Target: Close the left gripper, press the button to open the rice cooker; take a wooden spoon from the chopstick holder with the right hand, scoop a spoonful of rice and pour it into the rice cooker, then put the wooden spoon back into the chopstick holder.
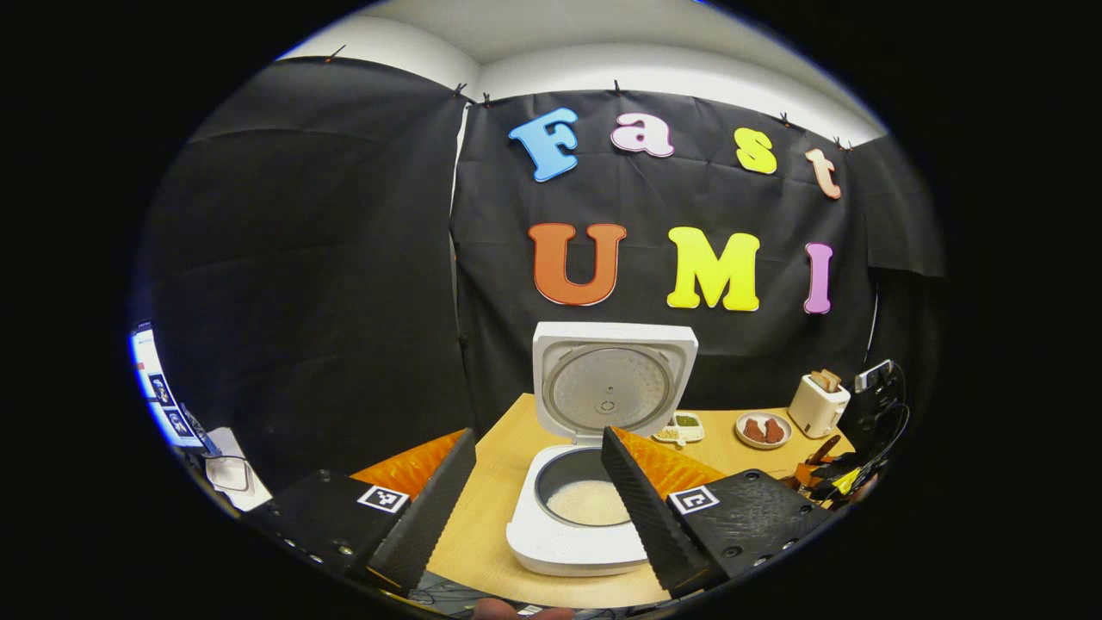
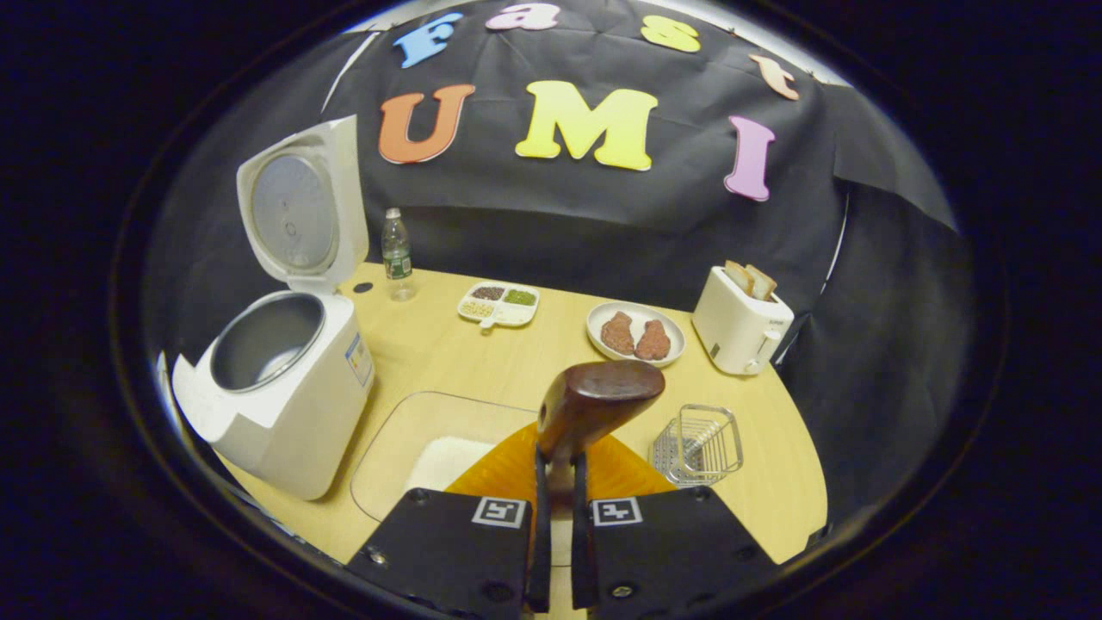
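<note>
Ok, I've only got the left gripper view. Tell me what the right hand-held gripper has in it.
Observer: The right hand-held gripper is shut on the wooden spoon, with the spoon's bowl out ahead of the fingers.
Operator: Point me to the rice supply.
Observer: A clear tray with white rice in it sits just below the spoon, beside the rice cooker.
Operator: Now find the chopstick holder.
Observer: The wire chopstick holder is on the tabletop to the tray's right in the right gripper view, in front of the toaster.
</note>
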`<control>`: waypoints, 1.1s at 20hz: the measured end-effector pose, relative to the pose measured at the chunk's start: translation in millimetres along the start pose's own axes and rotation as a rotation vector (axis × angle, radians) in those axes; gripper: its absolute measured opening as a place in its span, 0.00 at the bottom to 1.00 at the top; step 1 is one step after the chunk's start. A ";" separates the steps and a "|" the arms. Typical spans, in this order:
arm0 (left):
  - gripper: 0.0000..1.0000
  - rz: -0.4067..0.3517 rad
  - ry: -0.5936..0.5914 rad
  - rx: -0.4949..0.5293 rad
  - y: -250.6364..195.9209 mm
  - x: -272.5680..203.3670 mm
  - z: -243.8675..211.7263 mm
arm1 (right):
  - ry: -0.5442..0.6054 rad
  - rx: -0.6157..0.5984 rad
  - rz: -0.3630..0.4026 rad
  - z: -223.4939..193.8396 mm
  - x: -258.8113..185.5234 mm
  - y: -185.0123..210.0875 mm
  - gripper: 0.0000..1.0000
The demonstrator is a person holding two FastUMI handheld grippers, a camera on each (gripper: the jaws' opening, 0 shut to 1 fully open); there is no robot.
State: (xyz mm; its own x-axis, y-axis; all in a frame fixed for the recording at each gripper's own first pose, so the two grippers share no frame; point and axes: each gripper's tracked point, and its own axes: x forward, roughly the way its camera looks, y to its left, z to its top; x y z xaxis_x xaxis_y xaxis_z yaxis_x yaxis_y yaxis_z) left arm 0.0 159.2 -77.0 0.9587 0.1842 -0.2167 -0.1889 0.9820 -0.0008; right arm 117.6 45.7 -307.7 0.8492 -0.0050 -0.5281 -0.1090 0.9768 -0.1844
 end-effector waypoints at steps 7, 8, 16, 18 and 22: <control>0.94 -0.026 0.045 -0.003 4.8 -2.7 -6.3 | -0.004 -0.137 -0.112 -27.4 16.4 13.9 0.14; 0.95 -0.025 0.046 0.001 6.4 -4.0 -7.1 | -0.005 -0.126 -0.107 -26.6 17.1 17.9 0.15; 0.95 -0.006 0.068 0.006 15.7 -15.4 -16.9 | 0.036 0.069 0.059 -35.3 15.8 62.0 0.15; 0.95 0.002 0.068 0.005 17.4 -17.1 -15.9 | 0.060 0.158 0.109 -35.8 14.0 69.2 0.14; 0.95 0.014 0.067 -0.001 15.7 -21.3 -16.4 | 0.133 0.396 0.211 -33.5 14.8 81.3 0.14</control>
State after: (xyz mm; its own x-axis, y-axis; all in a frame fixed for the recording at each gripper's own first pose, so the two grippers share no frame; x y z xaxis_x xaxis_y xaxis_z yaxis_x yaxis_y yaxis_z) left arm -26.8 170.0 -88.4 0.9396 0.1943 -0.2819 -0.2022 0.9793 0.0012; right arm 104.0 117.9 -358.2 0.7533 0.2009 -0.6263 -0.0447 0.9657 0.2560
